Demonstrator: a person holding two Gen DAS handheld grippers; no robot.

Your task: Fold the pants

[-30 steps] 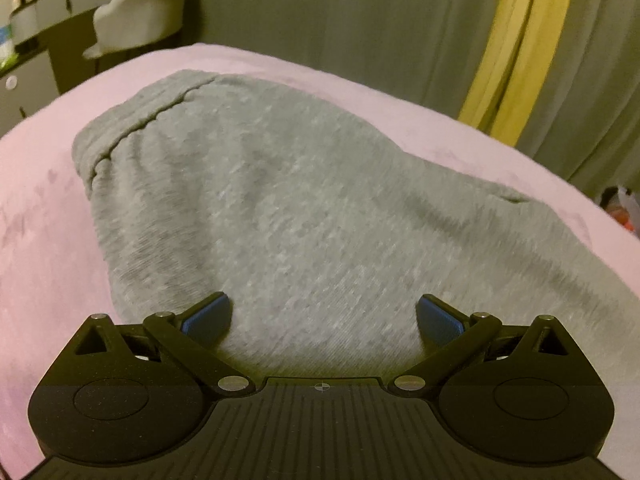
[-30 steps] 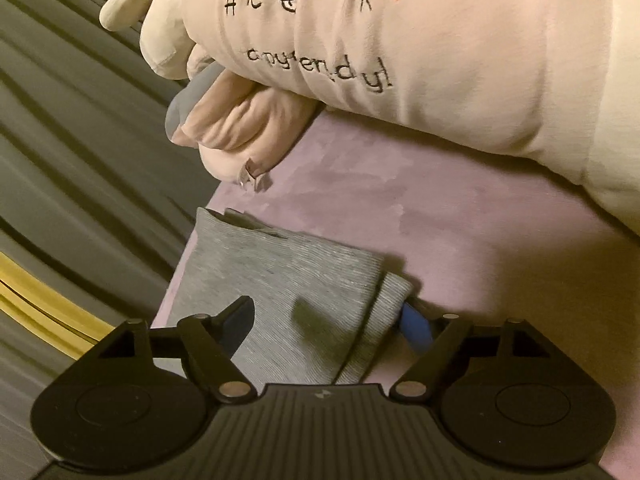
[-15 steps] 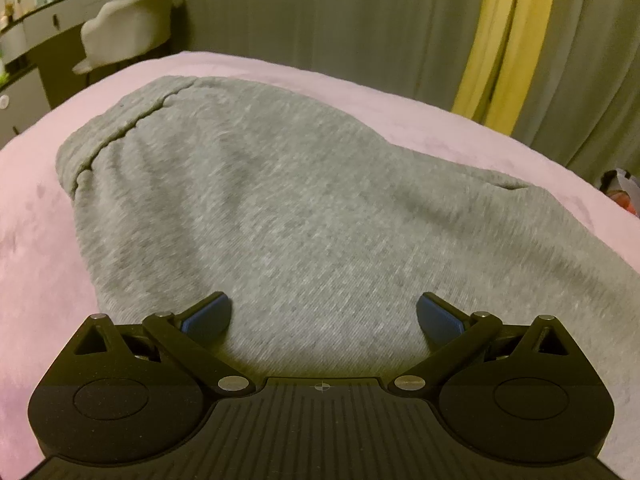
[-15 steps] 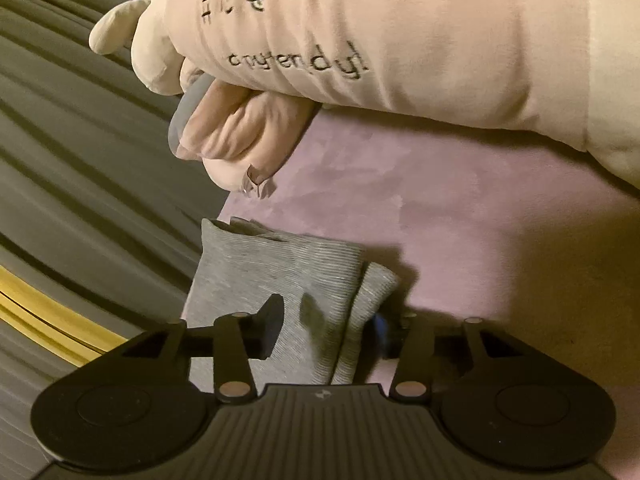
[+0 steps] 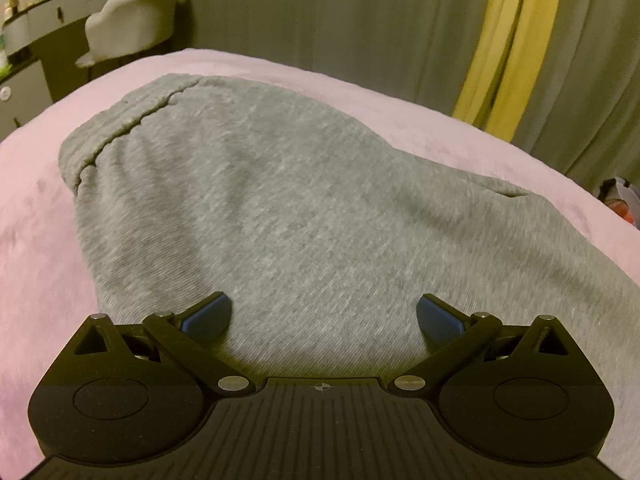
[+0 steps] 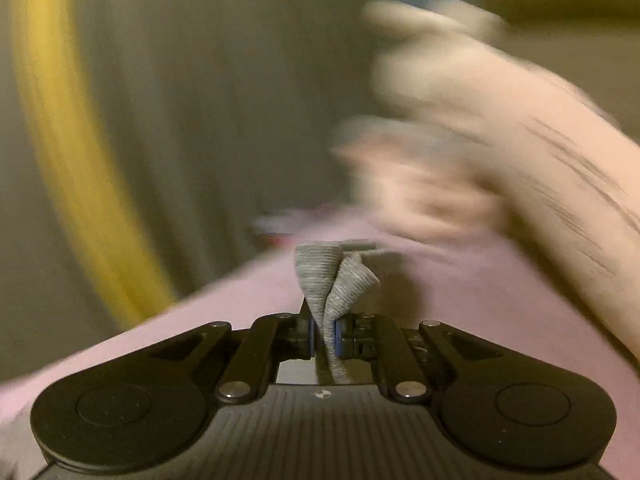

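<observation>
Pink bed (image 5: 36, 240) carries grey pants (image 5: 280, 208), waistband toward 10 o'clock. Left gripper (image 5: 322, 314) hangs over them, jaws wide, nothing held. Right gripper (image 6: 325, 334) pinched tight on a pants cuff; background blurred.

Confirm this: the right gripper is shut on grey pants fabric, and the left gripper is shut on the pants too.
Half wrong. The left gripper is open, its pads apart over the grey pants, as the left wrist view shows. The right gripper is indeed shut on the fabric.
</observation>
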